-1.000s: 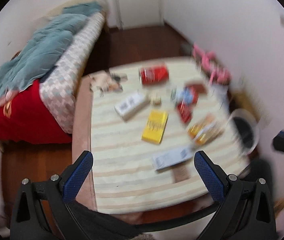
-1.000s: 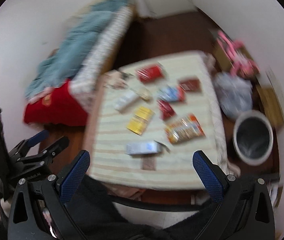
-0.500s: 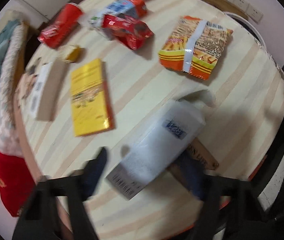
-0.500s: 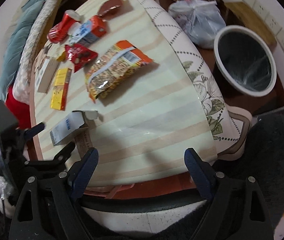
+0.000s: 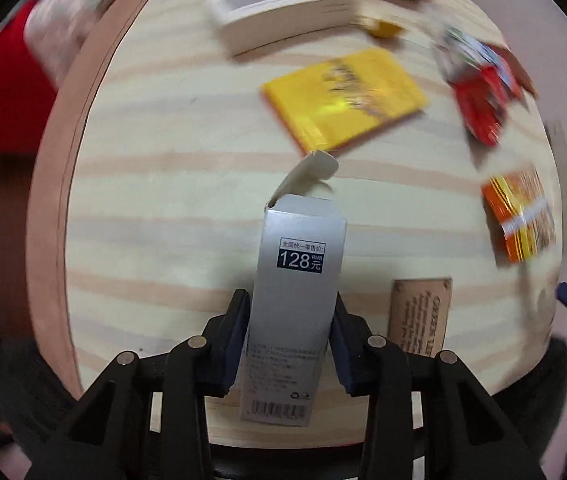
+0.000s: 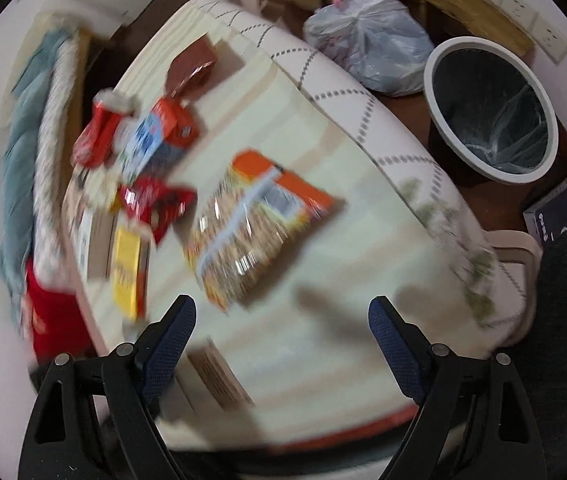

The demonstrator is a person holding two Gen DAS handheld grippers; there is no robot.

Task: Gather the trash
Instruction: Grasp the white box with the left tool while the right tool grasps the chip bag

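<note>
My left claw (image 5: 289, 334) is clenched on the grey carton (image 5: 295, 292), its blue pads pressing both long sides, the carton's flap open at the far end over the striped tabletop (image 5: 155, 208), with a yellow packet (image 5: 343, 96) beyond it and a brown card (image 5: 419, 314) just to its right. My right claw (image 6: 281, 340) hangs released, jaws wide apart over the tabletop's near edge, an orange snack bag (image 6: 251, 224) ahead of it and the white-rimmed trash bin (image 6: 489, 110) on the floor off to the right.
</note>
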